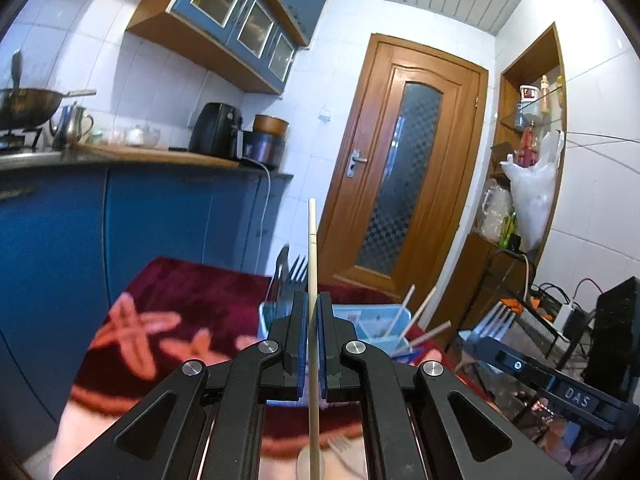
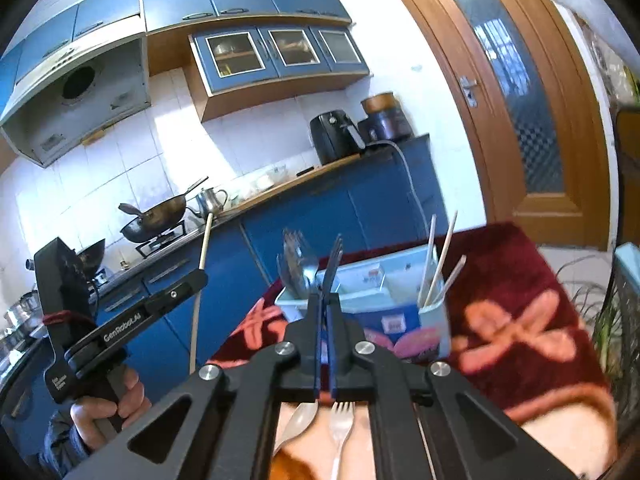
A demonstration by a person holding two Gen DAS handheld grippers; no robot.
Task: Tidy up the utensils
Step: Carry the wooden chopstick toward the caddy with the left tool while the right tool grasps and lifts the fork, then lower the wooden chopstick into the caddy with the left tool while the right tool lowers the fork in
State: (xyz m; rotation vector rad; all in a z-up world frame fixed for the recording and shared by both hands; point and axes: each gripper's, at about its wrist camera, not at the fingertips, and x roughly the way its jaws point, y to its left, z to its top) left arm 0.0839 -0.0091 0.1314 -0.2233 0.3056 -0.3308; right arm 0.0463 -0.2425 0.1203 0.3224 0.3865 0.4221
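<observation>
Left hand-held gripper (image 1: 313, 308) is clamped on an upright chopstick (image 1: 312, 248), right hand-held gripper (image 2: 325, 298) on a fork (image 2: 333, 262), the blue organizer (image 2: 360, 280) just beyond at twelve o'clock.

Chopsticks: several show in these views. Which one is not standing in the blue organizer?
The chopstick clamped upright in the left gripper. The other chopsticks lean in the blue organizer's end compartment.
</observation>
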